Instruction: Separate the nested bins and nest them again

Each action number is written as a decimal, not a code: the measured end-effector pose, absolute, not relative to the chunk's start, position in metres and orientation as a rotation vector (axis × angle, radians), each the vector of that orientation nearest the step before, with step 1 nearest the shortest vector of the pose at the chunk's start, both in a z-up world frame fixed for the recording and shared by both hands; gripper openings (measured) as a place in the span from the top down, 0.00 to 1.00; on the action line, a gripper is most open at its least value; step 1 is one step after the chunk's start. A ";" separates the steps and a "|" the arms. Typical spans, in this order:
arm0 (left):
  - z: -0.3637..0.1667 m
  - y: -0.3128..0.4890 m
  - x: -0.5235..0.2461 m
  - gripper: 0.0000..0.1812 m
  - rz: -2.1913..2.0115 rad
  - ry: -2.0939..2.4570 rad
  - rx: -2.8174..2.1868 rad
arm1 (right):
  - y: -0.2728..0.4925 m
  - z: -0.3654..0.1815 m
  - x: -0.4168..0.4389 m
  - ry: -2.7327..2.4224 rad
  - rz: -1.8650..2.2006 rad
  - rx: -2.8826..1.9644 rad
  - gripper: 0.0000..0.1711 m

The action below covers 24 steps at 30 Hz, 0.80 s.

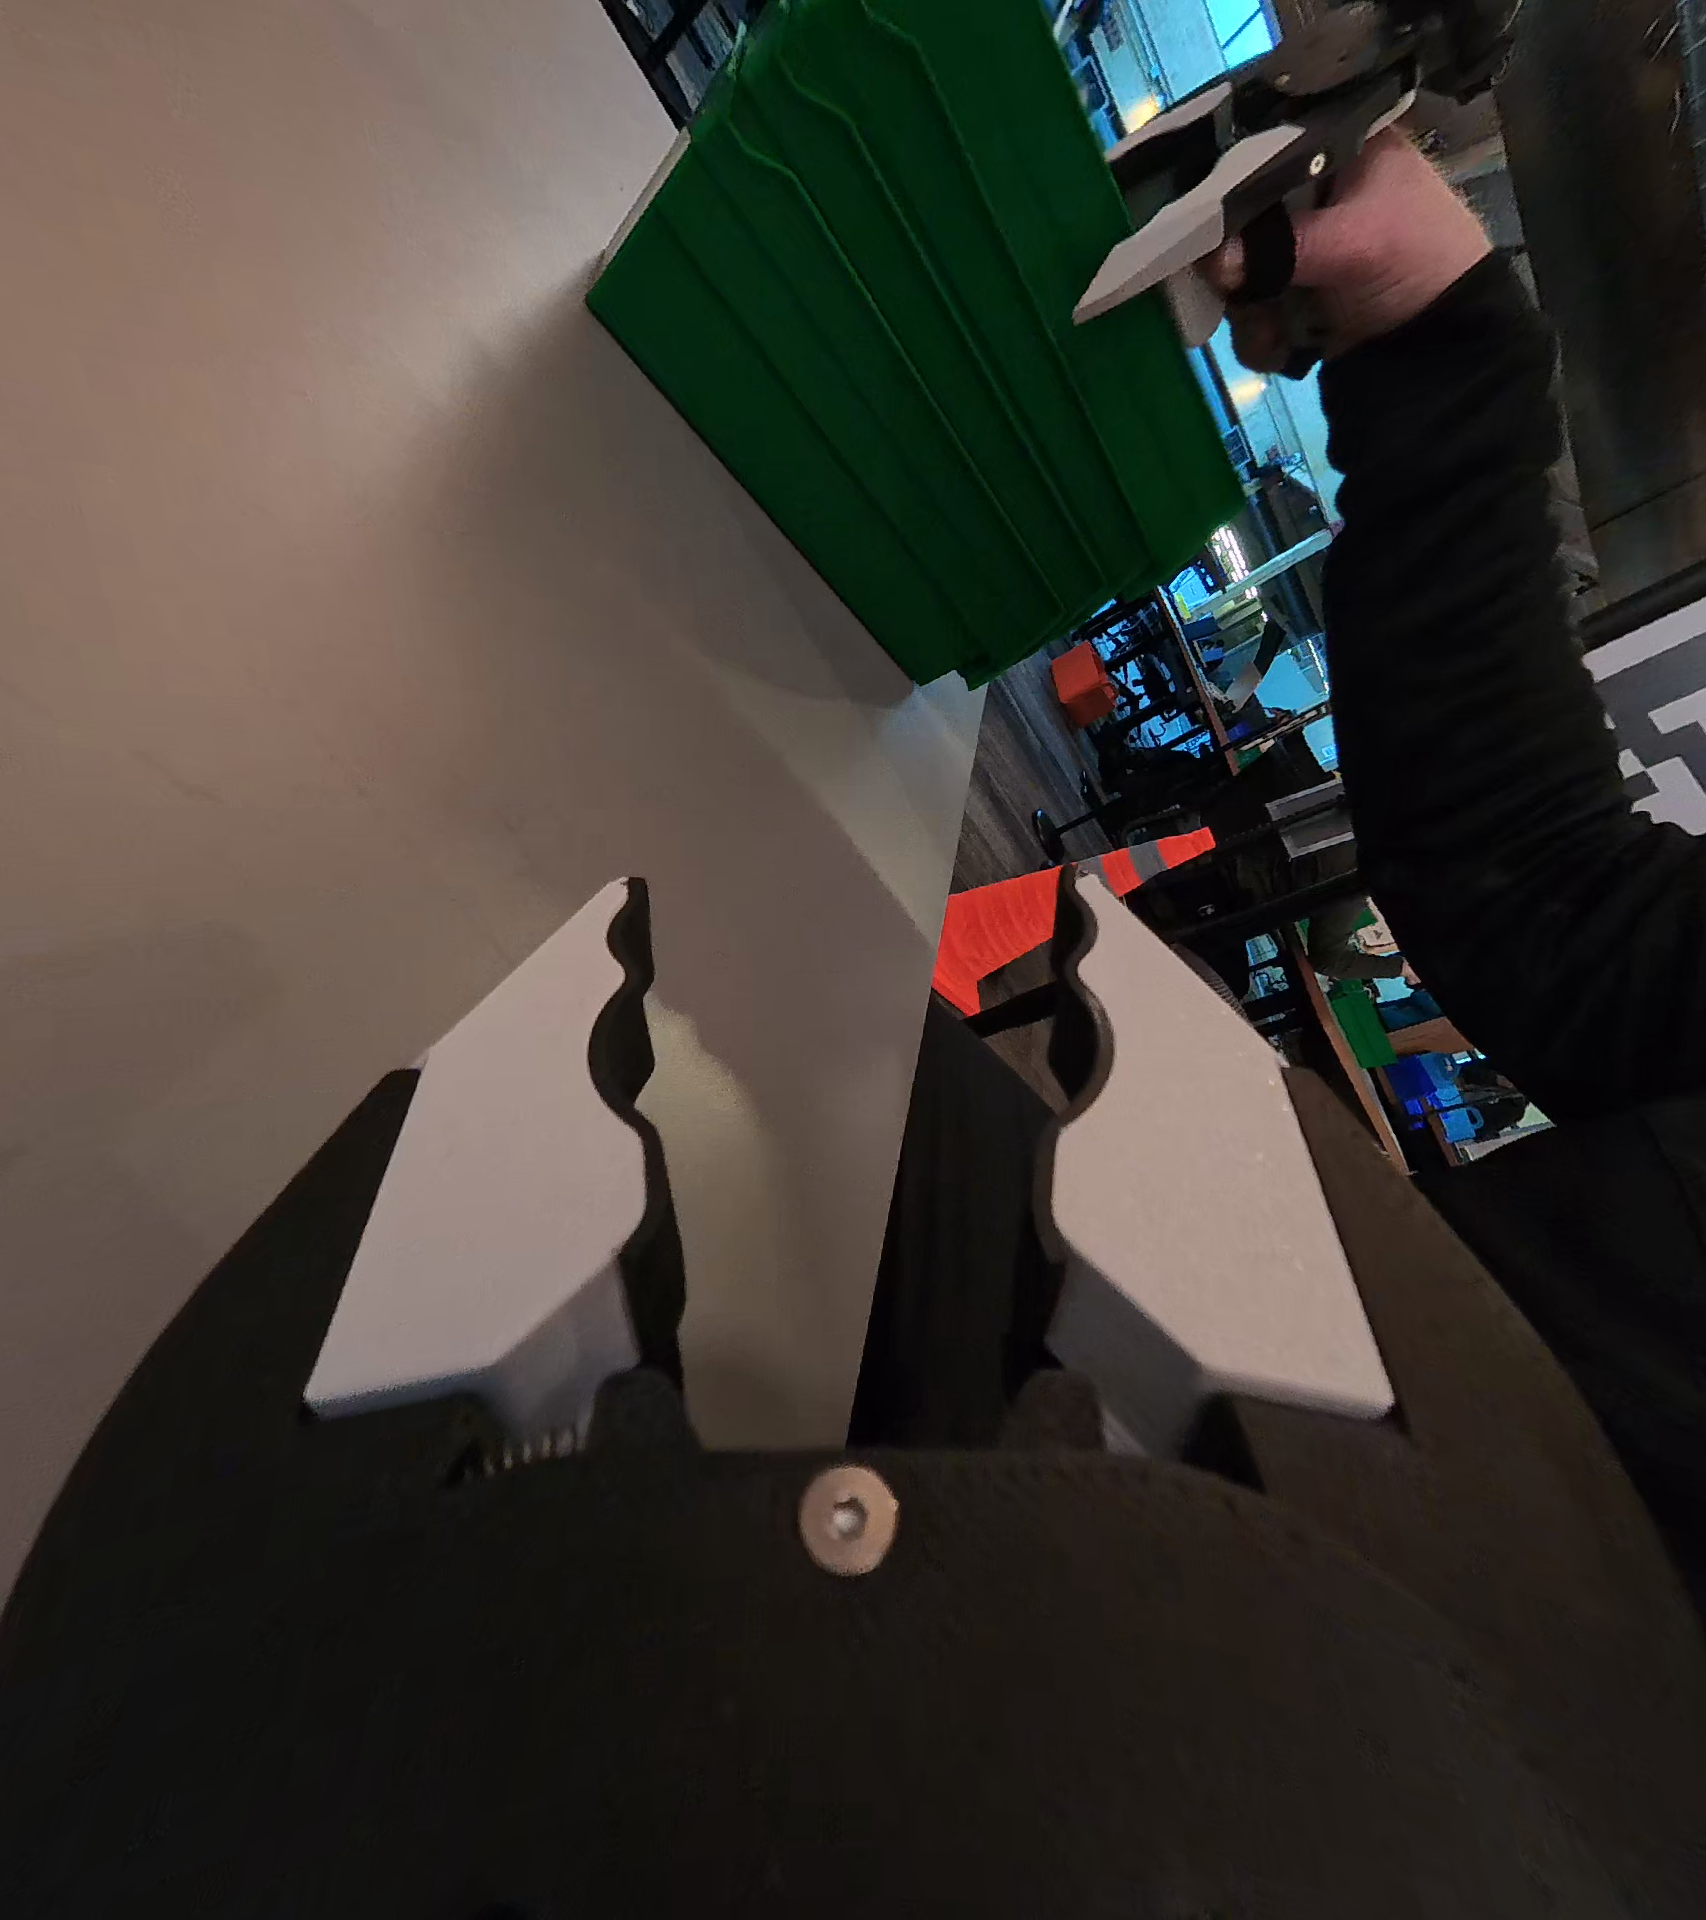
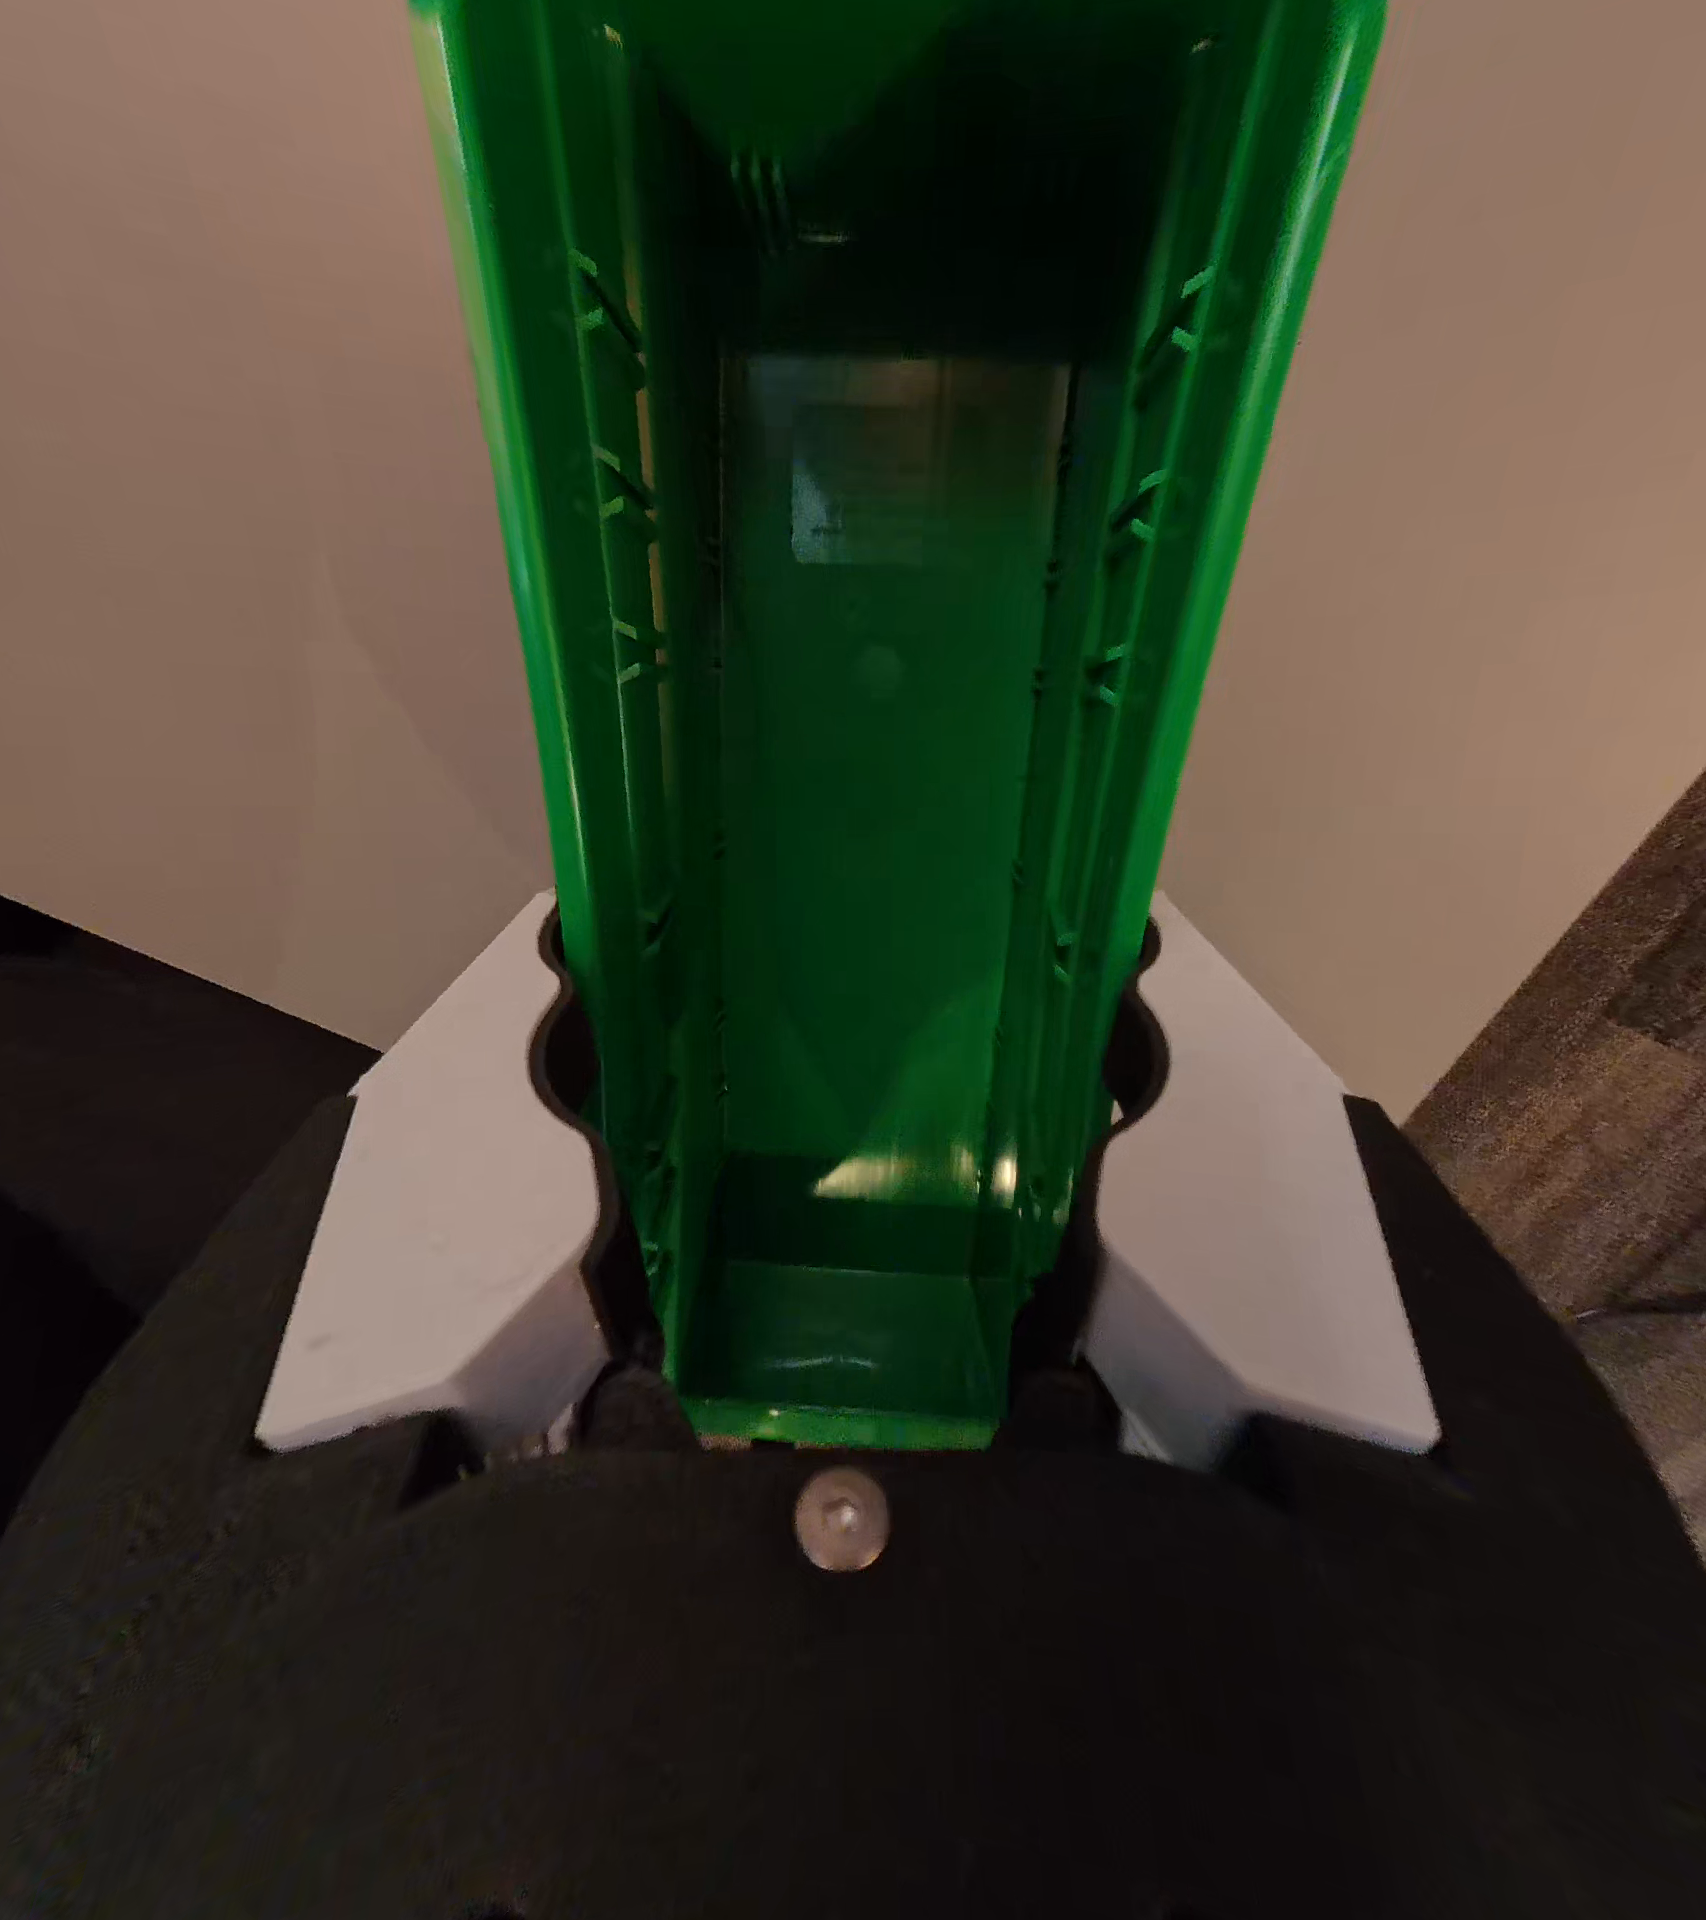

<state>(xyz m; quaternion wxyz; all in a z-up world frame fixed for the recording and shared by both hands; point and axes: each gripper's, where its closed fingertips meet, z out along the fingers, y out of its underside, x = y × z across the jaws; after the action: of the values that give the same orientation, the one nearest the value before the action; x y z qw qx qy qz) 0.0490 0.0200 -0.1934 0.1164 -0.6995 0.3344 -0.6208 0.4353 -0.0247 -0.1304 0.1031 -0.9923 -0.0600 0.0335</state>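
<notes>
Left wrist view: left gripper (image 1: 849, 894) w/ jaws spread, nothing between them, hanging over near edge of white table (image 1: 309, 520). Stack of nested green bins (image 1: 890, 343) sits on table, well ahead of that gripper, by far table edge. Right gripper (image 1: 1155, 223), held by a hand (image 1: 1368, 239) in black sleeve, at stack's top rim.

Right wrist view: right gripper (image 2: 849, 935) clenched across the stack, one finger on each outer side wall; bin interior faces cam. Table beyond bins, carpet (image 2: 1638, 1039) right of table.
</notes>
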 end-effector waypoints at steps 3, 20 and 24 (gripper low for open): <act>-0.195 0.021 0.049 0.58 -1.820 0.974 -2.052 | -0.023 -0.135 0.434 -0.184 0.108 -2.929 0.40; -0.200 0.018 0.051 0.58 -1.817 0.984 -2.067 | -0.016 -0.138 0.433 -0.206 0.098 -2.850 0.38; -0.198 0.018 0.052 0.58 -1.814 0.989 -2.064 | -0.015 -0.142 0.432 -0.214 0.073 -2.862 0.33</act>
<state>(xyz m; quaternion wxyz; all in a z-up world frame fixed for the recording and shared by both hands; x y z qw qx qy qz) 0.0517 0.0176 -0.1984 0.1105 -0.7024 0.3366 -0.6173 0.4324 -0.0154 -0.1415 0.1351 -0.9877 -0.0740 0.0253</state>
